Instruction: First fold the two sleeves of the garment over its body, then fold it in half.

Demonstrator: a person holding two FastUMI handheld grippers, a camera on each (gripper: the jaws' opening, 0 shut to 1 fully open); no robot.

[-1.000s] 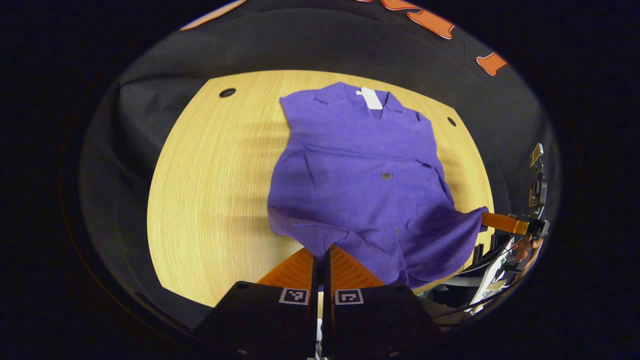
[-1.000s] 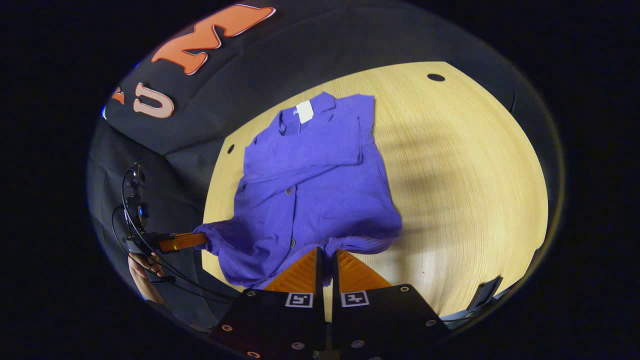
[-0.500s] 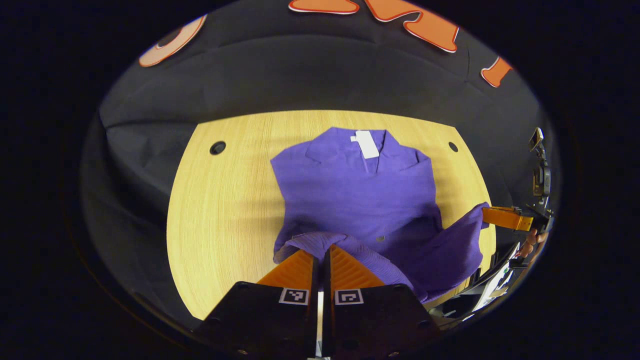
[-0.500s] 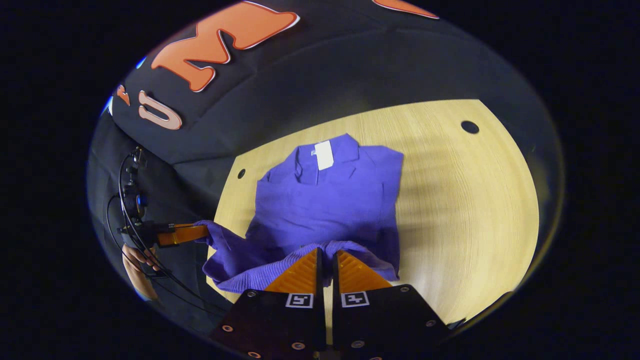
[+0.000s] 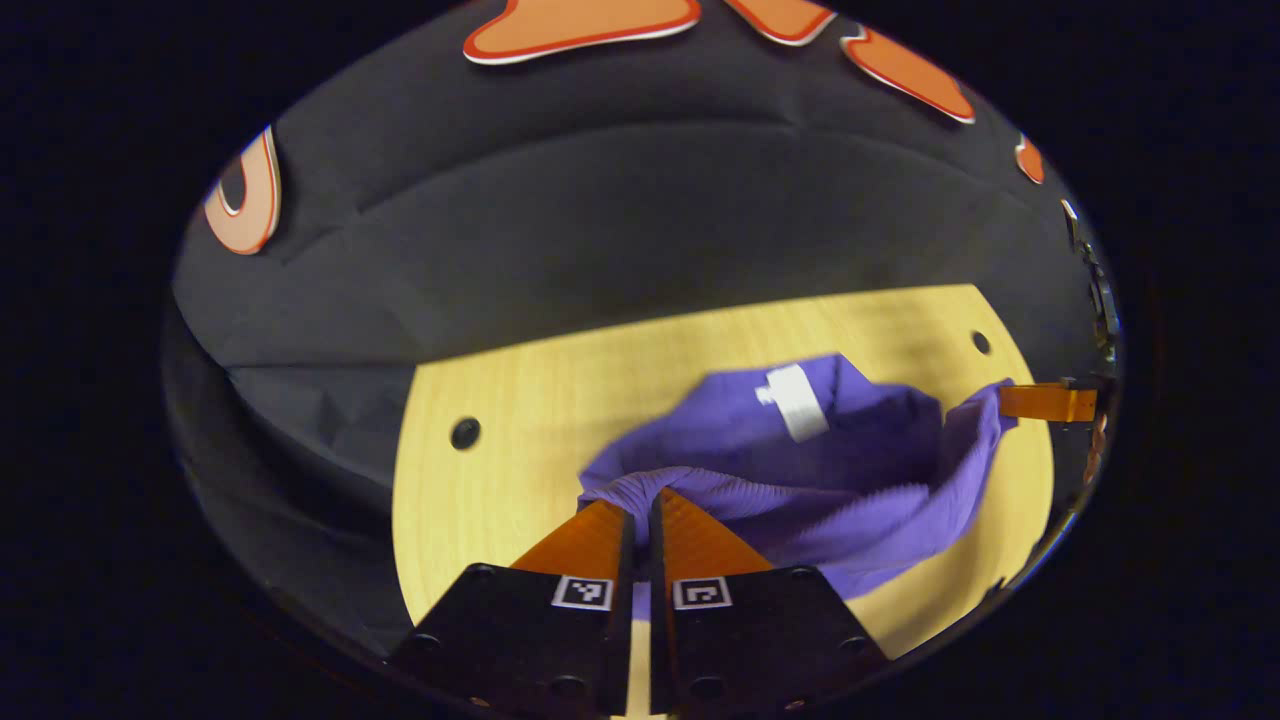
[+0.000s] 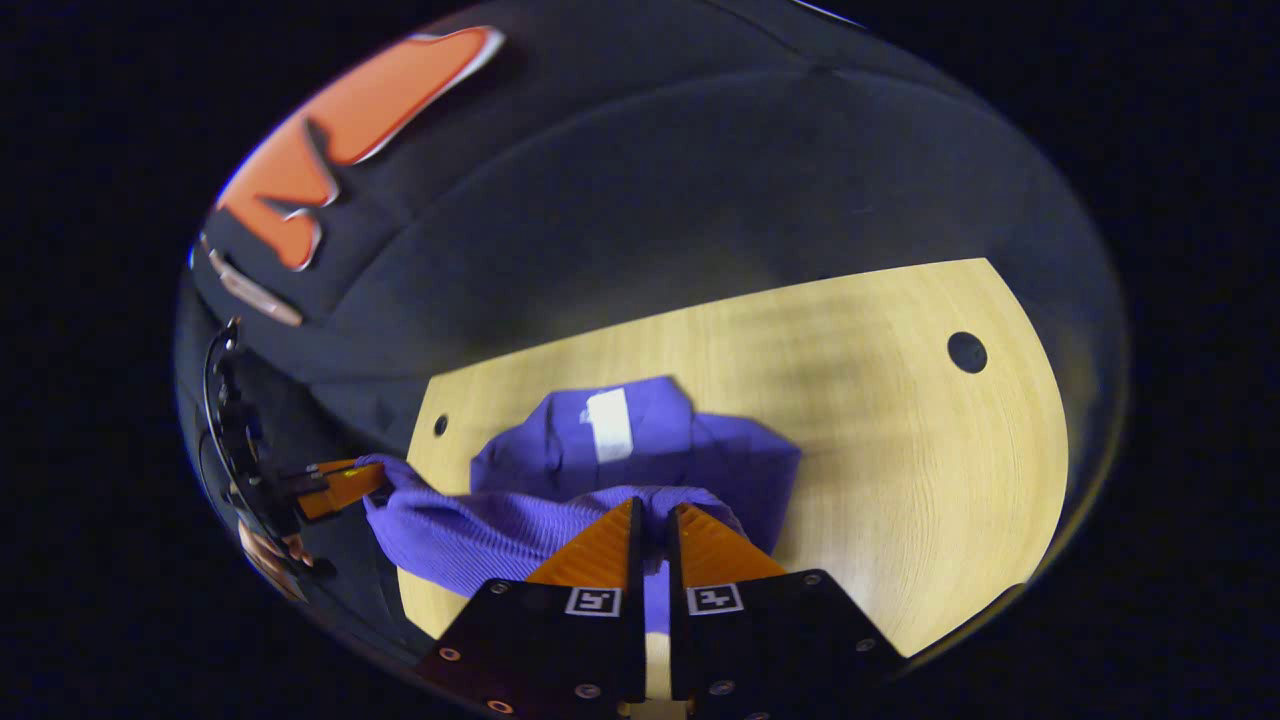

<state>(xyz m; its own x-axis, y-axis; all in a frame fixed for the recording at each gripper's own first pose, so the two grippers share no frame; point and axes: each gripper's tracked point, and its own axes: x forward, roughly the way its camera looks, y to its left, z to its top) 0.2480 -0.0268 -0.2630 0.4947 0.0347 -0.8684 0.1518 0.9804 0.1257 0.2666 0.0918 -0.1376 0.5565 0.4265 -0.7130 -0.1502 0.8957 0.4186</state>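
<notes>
- I've got the purple ribbed button-up garment (image 5: 850, 480) on the round light-wood table (image 5: 480, 500), collar end with its white neck tag (image 5: 797, 400) pointing away from me toward the black cloth wall (image 5: 600, 220)
- its long axis runs from my side to the wall, with the hem edge lifted and stretched crosswise between my two grippers, sagging in the middle
- left gripper (image 5: 640, 505): fingers pinched together on one hem corner, cloth bunched right at the tips
- right gripper (image 6: 652, 515): same deal, clamped on the other hem corner
- in the left gripper view the right one sits at the far right edge; in the right gripper view the left one is far left, with the hand (image 6: 270, 560) holding it
- sleeves aren't sticking out past the body
</notes>
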